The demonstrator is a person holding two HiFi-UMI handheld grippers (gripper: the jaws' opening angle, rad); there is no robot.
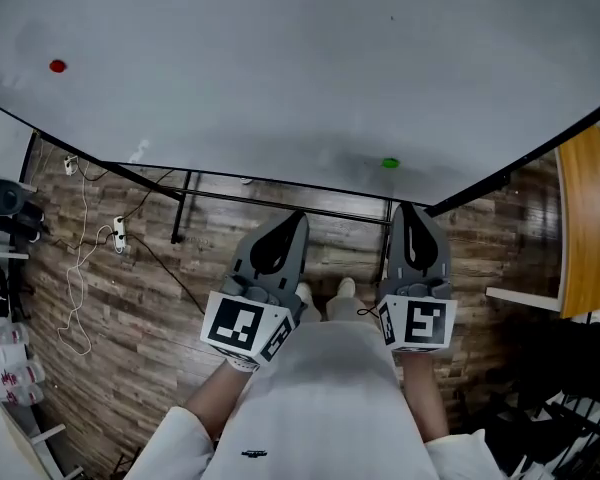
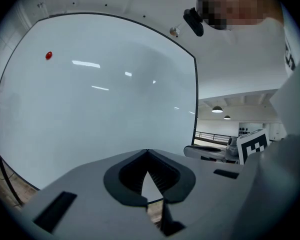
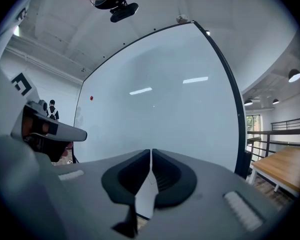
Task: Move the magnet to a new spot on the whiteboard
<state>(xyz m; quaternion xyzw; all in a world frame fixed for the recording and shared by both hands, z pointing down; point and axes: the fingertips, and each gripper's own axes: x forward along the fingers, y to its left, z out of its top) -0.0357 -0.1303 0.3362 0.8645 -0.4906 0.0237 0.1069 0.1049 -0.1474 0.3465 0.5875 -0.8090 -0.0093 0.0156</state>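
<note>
The left tongs (image 1: 296,218) and right tongs (image 1: 407,210) are both closed and empty, facing the whiteboard (image 1: 280,68). A red magnet (image 1: 58,66) sits far left on it. A green magnet (image 1: 390,163) sits near the right tongs.

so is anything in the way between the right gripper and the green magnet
Nothing visible does. The green magnet sits low on the whiteboard, just beyond the tip of the right gripper, whose jaws are shut and empty; only bare board shows between them.
</note>
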